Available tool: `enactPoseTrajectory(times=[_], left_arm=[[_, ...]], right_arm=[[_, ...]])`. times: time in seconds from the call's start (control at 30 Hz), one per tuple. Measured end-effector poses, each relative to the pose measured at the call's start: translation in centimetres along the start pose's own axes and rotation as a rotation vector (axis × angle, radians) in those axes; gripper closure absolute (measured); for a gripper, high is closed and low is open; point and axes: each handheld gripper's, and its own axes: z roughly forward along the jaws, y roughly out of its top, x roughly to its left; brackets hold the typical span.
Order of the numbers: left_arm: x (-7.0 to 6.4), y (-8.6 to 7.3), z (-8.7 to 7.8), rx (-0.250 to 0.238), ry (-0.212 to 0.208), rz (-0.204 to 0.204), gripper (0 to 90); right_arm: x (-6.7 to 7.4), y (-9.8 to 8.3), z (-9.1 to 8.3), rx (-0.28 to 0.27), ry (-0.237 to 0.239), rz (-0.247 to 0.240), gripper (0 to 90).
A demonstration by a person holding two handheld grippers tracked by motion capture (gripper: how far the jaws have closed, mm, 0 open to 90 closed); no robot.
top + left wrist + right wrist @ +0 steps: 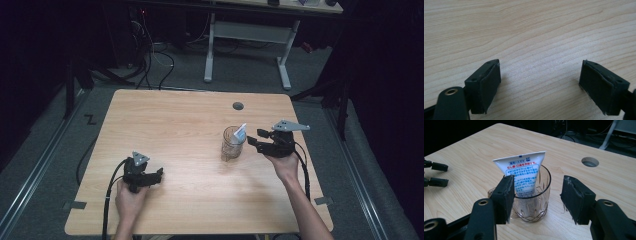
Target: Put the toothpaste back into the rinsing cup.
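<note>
1. The high view looks forward and down from above the person's side, far enough to take in the whole desk [190, 200], the floor around it and a second desk [250, 30] beyond.
2. The left gripper view sits very close over the desk [529, 30], facing steeply down along its own fingers [486, 85]; wood grain lies behind them.
3. The right gripper view looks lower and more level, across the desk [469, 157] toward its far edge, close behind a glass [534, 202] with a tube [521, 172] in it.
4. The high and right gripper views share the glass [233, 144], the tube [241, 132] and the desk's round hole [238, 106] [590, 161].
5. The right gripper view also catches the left gripper [435, 173] at its left edge.
</note>
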Motion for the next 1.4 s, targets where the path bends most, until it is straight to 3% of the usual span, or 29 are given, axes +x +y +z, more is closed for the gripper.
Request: enactPoseTrajectory(times=[0.93, 1.4], left_arm=[[0.0, 0.0, 0.0, 0.002, 0.001, 0.0, 17.5], [0.0, 0.0, 0.0, 0.002, 0.001, 0.0, 17.5]], right_arm=[[-0.9, -1.2, -2.6, -0.051, -0.018, 0.05, 45.5], [-1.6, -3.1, -3.9, -0.075, -0.035, 0.102, 46.7]])
